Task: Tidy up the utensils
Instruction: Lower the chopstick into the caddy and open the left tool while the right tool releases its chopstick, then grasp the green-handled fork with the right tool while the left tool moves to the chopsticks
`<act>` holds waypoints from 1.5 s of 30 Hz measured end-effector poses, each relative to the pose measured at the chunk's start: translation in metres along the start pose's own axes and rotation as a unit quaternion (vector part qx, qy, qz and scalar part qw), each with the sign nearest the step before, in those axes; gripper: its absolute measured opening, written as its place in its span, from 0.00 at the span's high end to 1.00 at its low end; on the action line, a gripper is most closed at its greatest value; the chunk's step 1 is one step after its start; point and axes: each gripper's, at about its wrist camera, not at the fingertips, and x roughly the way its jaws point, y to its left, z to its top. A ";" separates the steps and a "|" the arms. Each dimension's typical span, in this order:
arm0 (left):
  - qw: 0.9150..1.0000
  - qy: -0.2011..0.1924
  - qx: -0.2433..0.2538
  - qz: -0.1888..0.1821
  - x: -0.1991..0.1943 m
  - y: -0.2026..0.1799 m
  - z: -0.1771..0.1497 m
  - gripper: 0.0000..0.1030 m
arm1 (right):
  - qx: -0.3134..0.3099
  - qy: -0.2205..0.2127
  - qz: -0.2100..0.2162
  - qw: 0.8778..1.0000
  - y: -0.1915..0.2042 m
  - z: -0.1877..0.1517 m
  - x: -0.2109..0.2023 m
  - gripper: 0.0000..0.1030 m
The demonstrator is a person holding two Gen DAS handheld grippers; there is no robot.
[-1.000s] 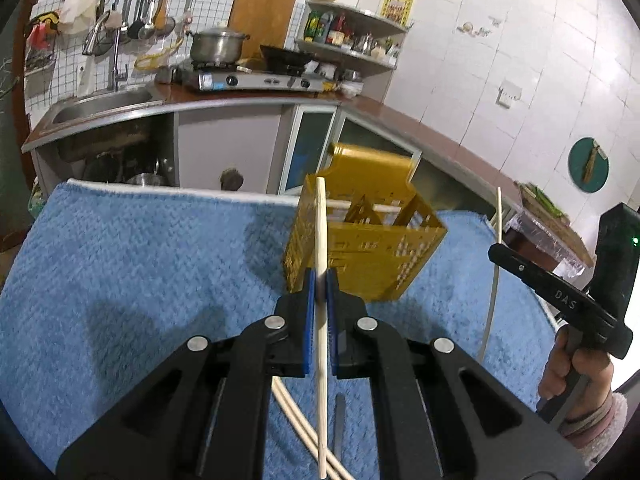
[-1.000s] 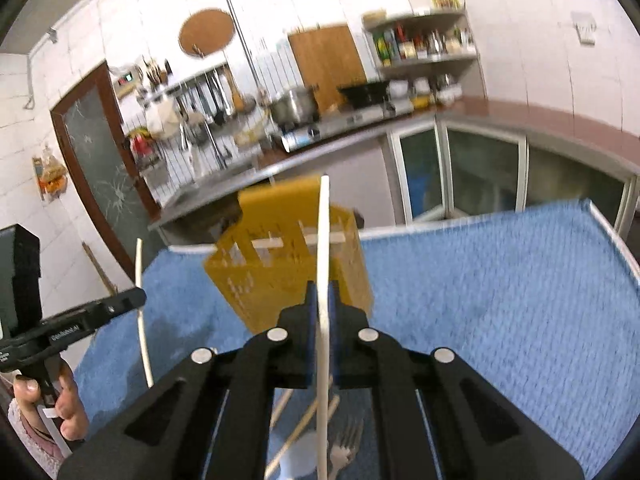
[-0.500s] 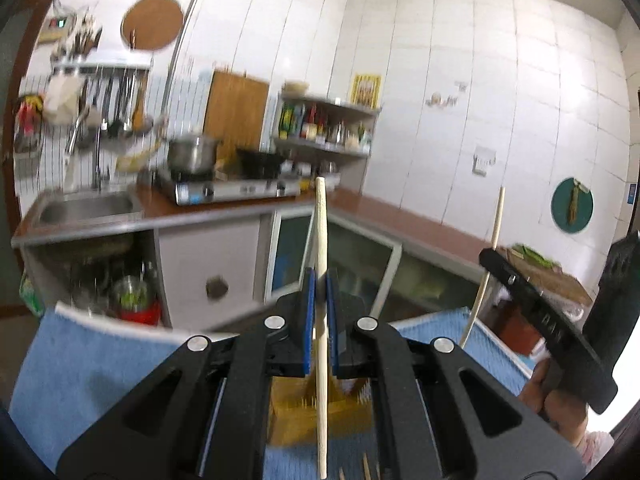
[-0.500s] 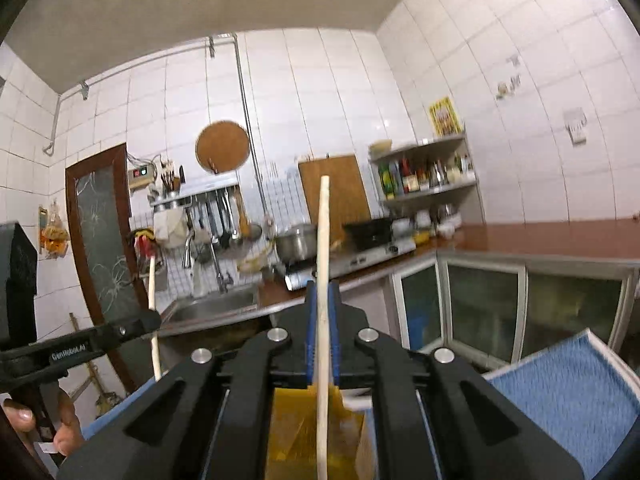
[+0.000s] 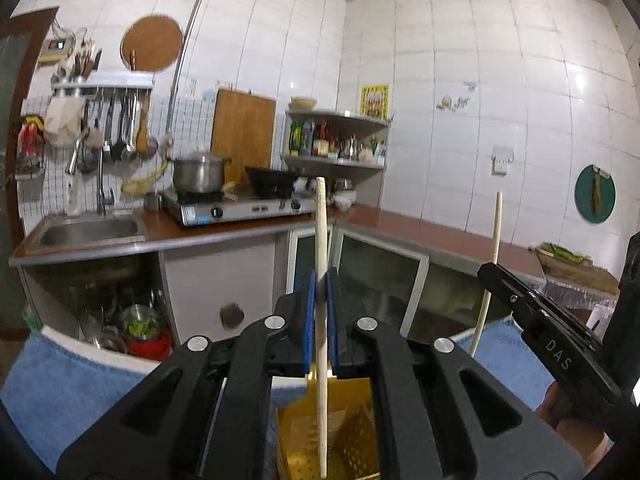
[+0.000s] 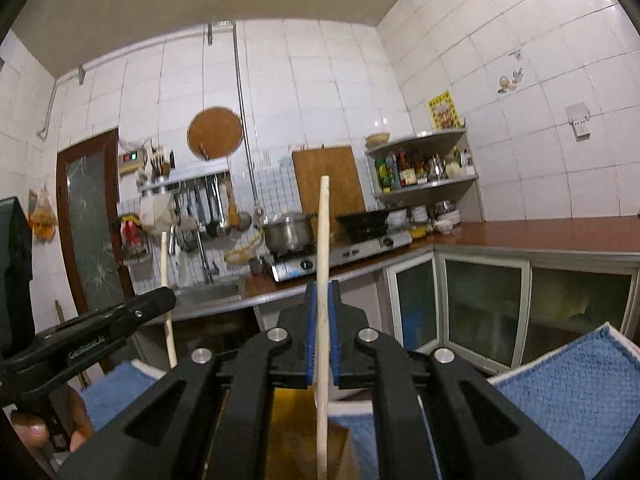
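My left gripper [image 5: 319,280] is shut on a pale wooden chopstick [image 5: 321,232] held upright, its lower end over the yellow perforated utensil holder [image 5: 344,436]. My right gripper [image 6: 321,292] is shut on a second chopstick [image 6: 323,232], also upright, above the same yellow holder [image 6: 292,424]. Each gripper shows in the other's view: the right one [image 5: 490,270] with its chopstick [image 5: 495,232] at the right, the left one [image 6: 170,294] with its chopstick [image 6: 165,256] at the left.
A blue towel [image 5: 72,384] covers the table, also in the right wrist view [image 6: 568,380]. Behind stand a counter with a sink [image 5: 88,230], a gas stove [image 5: 240,208] with a pot [image 5: 198,174], hanging ladles and a corner shelf [image 5: 340,136].
Both grippers have tilted up and risen with their chopsticks. The table and the holder have dropped to the bottom of both views, and the kitchen wall now fills them.
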 end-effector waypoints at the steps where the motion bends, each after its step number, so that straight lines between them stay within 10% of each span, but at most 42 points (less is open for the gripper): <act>1: 1.000 0.009 0.001 0.000 0.003 0.002 -0.007 0.96 | -0.002 0.007 -0.001 1.000 -0.002 -0.007 0.001 0.94; 14: 0.996 0.092 -0.017 0.012 0.000 0.020 -0.049 0.93 | -0.022 0.092 -0.015 0.995 0.000 -0.059 0.001 0.94; 17: 0.995 0.100 -0.022 0.012 -0.014 0.022 -0.045 0.55 | -0.014 0.118 -0.017 0.993 -0.001 -0.057 -0.005 0.93; 22: 0.994 0.101 -0.040 0.028 -0.056 0.031 -0.039 0.20 | -0.006 0.131 -0.021 0.991 0.000 -0.041 -0.030 0.91; 24: 0.993 0.102 -0.051 0.036 -0.072 0.038 -0.040 0.12 | 0.000 0.139 -0.024 0.990 0.000 -0.036 -0.046 0.58; 26: 0.992 0.107 -0.055 0.050 -0.086 0.043 -0.042 0.06 | 0.010 0.146 -0.027 0.989 -0.001 -0.035 -0.062 0.48; 45: 0.955 0.270 -0.096 0.077 -0.113 0.057 -0.143 0.05 | 0.027 0.351 -0.109 0.930 -0.011 -0.138 -0.122 0.48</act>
